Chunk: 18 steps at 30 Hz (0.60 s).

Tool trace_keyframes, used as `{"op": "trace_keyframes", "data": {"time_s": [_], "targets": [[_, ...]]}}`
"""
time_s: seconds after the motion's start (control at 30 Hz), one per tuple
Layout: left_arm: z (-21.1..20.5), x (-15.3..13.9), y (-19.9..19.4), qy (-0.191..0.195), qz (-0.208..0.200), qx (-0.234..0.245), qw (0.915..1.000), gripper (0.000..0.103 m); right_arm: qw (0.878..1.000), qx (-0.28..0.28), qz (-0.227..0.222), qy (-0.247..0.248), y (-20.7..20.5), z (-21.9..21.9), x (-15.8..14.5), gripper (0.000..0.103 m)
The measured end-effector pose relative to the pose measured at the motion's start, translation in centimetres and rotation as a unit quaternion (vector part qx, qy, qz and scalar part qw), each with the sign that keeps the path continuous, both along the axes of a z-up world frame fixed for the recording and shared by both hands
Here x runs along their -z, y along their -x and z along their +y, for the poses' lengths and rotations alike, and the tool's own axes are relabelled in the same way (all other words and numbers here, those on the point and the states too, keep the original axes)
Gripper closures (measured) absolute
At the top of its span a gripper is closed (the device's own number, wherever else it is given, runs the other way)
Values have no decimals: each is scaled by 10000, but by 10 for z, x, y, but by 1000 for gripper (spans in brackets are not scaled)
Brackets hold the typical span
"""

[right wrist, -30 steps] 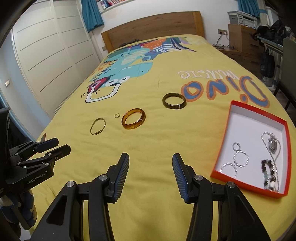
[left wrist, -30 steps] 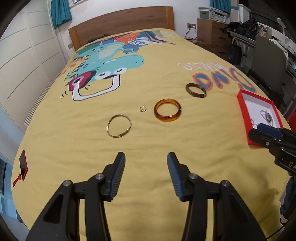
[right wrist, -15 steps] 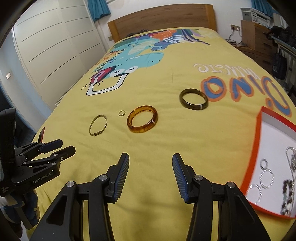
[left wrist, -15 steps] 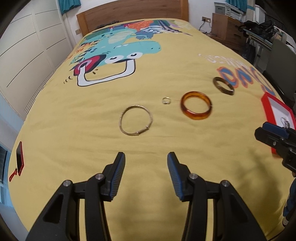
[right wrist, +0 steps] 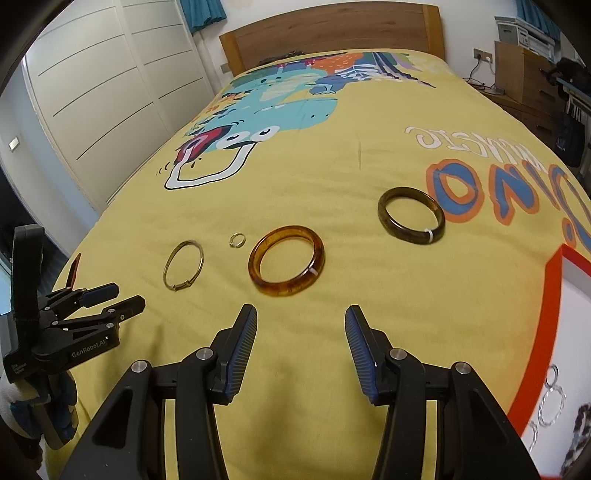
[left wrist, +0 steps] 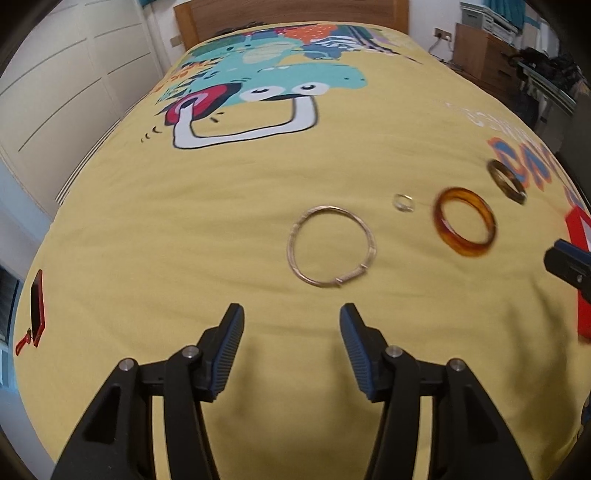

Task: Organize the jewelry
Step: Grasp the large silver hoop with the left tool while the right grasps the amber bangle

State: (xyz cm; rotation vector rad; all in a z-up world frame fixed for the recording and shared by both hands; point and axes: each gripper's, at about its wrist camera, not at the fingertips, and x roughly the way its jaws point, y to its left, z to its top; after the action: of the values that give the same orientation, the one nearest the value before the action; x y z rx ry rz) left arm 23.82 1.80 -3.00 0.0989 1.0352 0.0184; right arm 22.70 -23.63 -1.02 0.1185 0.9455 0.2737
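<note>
Both empty, the left gripper [left wrist: 291, 325], jaws just widening, and the half-open right gripper [right wrist: 301, 328] are nearing the wire bangle [left wrist: 331, 246] and amber bangle [right wrist: 286, 260]; each should straddle one rim.

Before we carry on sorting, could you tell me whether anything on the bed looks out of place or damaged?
Nothing looks damaged. Four pieces lie loose on the yellow bedspread outside the red tray: a thin gold bangle, a small ring, an amber bangle and a dark bangle.

Yellow bedspread [left wrist: 221, 229]; wooden headboard [right wrist: 332, 33]
</note>
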Motion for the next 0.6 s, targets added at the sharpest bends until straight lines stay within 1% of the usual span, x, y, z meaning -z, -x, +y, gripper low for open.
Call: {"op": "trace_keyframes", "data": {"time_s": [0.1, 0.2, 0.37, 0.53, 0.6], "targets": [[18, 5, -15, 140, 73, -198, 9997, 51, 10000, 4, 2, 10, -12, 2, 3, 52], [31, 10, -30, 313, 142, -291, 9990, 51, 10000, 28, -19, 30, -24, 3, 5, 51], [36, 18, -51, 724, 254, -225, 9968, 51, 9999, 102, 23, -25, -46, 4, 12, 50], [25, 32, -68, 744, 422, -88, 9963, 51, 9998, 138, 141, -23, -64, 4, 25, 50], [22, 38, -73, 677, 472, -65, 9966, 51, 9997, 127, 224, -55, -70, 5, 32, 50]]}}
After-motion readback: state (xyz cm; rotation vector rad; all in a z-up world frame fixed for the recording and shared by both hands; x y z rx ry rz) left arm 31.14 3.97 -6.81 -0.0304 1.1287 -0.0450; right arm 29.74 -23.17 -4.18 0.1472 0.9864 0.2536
